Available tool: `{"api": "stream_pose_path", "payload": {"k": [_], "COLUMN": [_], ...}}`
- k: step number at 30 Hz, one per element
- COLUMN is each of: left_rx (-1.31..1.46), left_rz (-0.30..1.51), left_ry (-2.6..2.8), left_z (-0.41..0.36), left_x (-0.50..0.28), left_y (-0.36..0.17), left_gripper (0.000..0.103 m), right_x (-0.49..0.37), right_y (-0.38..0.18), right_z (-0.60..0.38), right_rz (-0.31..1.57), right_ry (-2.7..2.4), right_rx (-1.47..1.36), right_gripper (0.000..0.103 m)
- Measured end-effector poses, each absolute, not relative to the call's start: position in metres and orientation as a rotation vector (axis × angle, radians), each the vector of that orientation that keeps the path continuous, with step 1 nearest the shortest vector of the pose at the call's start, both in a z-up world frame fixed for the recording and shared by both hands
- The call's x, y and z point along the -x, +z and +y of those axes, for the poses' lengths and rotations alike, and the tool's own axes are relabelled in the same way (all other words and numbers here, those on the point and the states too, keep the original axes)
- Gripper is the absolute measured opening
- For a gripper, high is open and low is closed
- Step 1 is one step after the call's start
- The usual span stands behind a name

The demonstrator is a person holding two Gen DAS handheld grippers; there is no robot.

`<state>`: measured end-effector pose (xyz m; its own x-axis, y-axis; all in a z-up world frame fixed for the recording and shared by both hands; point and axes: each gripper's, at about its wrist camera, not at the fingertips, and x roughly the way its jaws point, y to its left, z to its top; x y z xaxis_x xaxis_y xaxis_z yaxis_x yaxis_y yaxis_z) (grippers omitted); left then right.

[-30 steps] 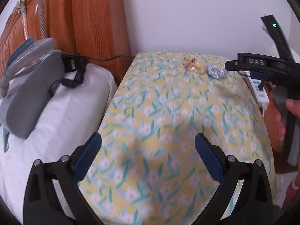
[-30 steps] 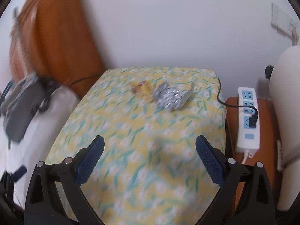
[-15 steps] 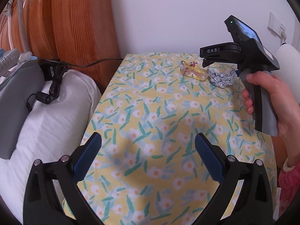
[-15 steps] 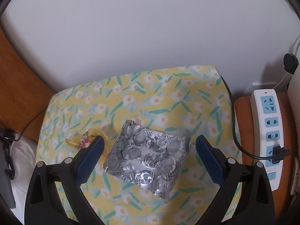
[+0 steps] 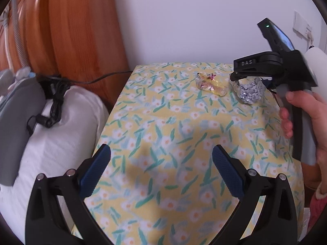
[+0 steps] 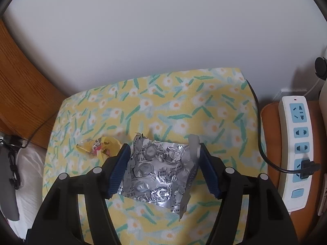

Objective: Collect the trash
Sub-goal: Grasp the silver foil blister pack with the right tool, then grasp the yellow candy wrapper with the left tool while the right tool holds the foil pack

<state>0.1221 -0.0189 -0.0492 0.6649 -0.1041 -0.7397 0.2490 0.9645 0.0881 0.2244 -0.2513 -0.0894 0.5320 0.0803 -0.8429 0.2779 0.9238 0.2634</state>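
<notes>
A crumpled silver foil blister pack (image 6: 159, 169) lies near the back of the yellow floral tablecloth (image 6: 173, 102). My right gripper (image 6: 163, 151) is closing on it. Both blue pads touch its edges, and its right edge is bent upward. In the left wrist view the right gripper (image 5: 243, 77), held by a hand, points down onto the buckled blister pack (image 5: 250, 91). A yellow candy wrapper (image 6: 100, 146) sits just left of the pack, also seen from the left wrist as the wrapper (image 5: 210, 84). My left gripper (image 5: 161, 153) hovers open over the cloth's front part with nothing between its fingers.
A white power strip (image 6: 296, 153) with a black plug rests on an orange surface (image 6: 269, 122) right of the table. Left of the table are a white pillow (image 5: 57, 143), a grey device (image 5: 18, 118), a coiled black cable (image 5: 55, 96) and a wooden headboard (image 5: 71, 30).
My right gripper came down over the blister pack and its jaws narrowed onto it, buckling the foil. The left gripper drifted slightly toward the table and stayed open.
</notes>
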Motion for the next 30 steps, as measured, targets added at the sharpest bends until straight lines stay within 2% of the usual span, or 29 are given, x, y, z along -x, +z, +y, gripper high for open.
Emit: {"api": "stream_pose_path", "payload": {"k": [10,20,22,28,30], "left_rx": [-0.170,-0.179,-0.174,-0.161,-0.162], "left_rz": [0.826,0.884,0.919,0.927,0.932], "left_ry": [-0.301,-0.330,-0.328,-0.313,-0.314], "left_z": [-0.086,-0.143,-0.147,-0.145,-0.143], "left_x": [-0.207,-0.262,-0.269,-0.270,-0.269], "left_y": [-0.067,-0.096,-0.102,-0.102,-0.101], "left_gripper": [0.095,0.094,0.082,0.060,0.046], "right_x": [-0.165,-0.162,-0.164,-0.162,-0.162], "right_y": [-0.048,-0.041,-0.043,-0.045,-0.045], "right_z": [-0.283,-0.296,-0.293,-0.285,-0.281], "right_rz": [0.853,0.830,0.834,0.841,0.844], "right_ry": [-0.157,-0.143,-0.136,-0.112,-0.103], "right_rx": [-0.370,-0.343,-0.333,-0.310,-0.307], "right_gripper": [0.066,0.067,0.067,0.067,0.067]}}
